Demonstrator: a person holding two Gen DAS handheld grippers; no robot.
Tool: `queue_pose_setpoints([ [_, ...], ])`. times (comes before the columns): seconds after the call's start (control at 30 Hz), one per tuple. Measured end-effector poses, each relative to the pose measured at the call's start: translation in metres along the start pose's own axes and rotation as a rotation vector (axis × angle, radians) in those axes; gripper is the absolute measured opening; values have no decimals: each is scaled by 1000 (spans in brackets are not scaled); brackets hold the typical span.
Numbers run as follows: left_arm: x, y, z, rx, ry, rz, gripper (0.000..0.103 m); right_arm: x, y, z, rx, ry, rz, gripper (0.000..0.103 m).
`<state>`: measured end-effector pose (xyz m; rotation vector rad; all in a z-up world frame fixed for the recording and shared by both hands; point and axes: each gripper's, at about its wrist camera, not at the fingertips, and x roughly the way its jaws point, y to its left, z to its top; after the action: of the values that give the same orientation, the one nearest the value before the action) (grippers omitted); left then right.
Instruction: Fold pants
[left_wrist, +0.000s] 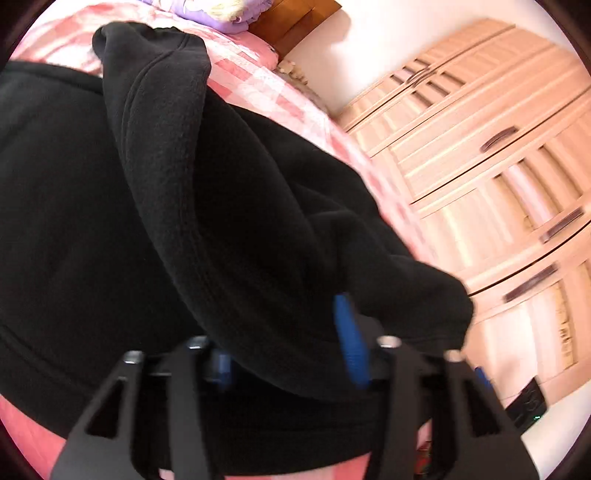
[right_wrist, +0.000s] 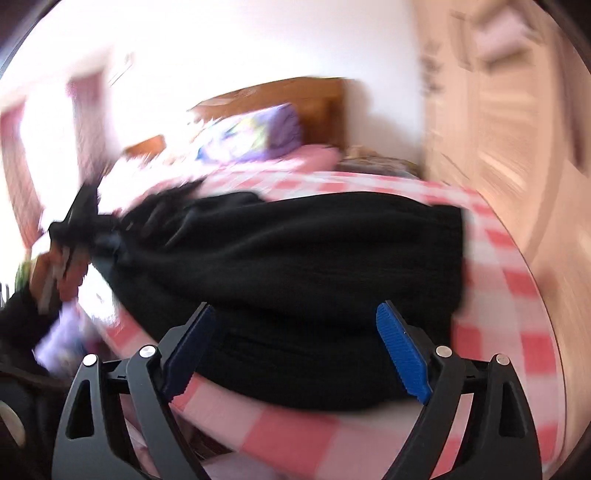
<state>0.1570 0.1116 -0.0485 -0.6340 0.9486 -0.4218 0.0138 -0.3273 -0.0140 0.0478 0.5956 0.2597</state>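
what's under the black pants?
The black pants lie on a bed with a pink-and-white checked sheet, which shows around their edges. Whatever sits beneath the fabric itself is covered and cannot be seen.

We lose the left gripper (left_wrist: 288, 354) partly under the black pants (left_wrist: 184, 221) (one pad hidden); the right wrist view's left side is motion-blurred.

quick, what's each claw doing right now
left claw: black pants lie between its pads; whether they grip cannot be told.
right claw: open, holding nothing, just over the pants.
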Motion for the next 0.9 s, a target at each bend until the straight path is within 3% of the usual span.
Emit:
queue_pose_setpoints([
  [0.1, -2, -2, -5, 4, -15, 1, 61, -4, -54, -9, 240, 16, -49, 83],
  [0.13, -3, -2, -6, 0, -20, -4, 62, -3, -75, -13, 364, 17, -28, 79],
  [0.2, -6, -2, -11, -4, -28, -6, 63, -2, -95, -22, 493, -2, 42, 72],
  [0.27, -10, 2, -11, -7, -32, -10, 64, 8, -106, -20, 533, -28, 51, 71],
  [0.53, -7, -4, -8, -18, -17, -32, 78, 61, -142, -9, 689, 17, 9, 70],
  [0.57, -7, -4, -7, -30, -16, -34, 78, 63, -146, -12, 708, 25, 27, 62],
  [0.6, -5, -4, -6, -37, -13, -33, 78, 65, -146, -13, 716, 27, 59, 44],
  [0.63, -5, -4, -4, -40, -12, -34, 76, 68, -145, -12, 716, 31, 68, 38],
  [0.7, -7, -3, -4, -51, -27, -22, 50, 64, -139, -11, 689, 0, 42, 23],
  [0.73, -8, 0, -2, -54, -30, -12, 17, 58, -134, -9, 662, -28, 28, 20],
  [0.77, -9, 1, 0, -59, -34, -9, 12, 52, -129, -5, 639, -51, 17, 19],
  [0.83, -19, 2, 5, -84, -65, -95, 10, 35, -115, 5, 583, -99, 16, 15],
  [0.9, -39, -10, 11, -44, -123, -126, 10, 19, -104, 14, 535, -135, 32, 15],
])
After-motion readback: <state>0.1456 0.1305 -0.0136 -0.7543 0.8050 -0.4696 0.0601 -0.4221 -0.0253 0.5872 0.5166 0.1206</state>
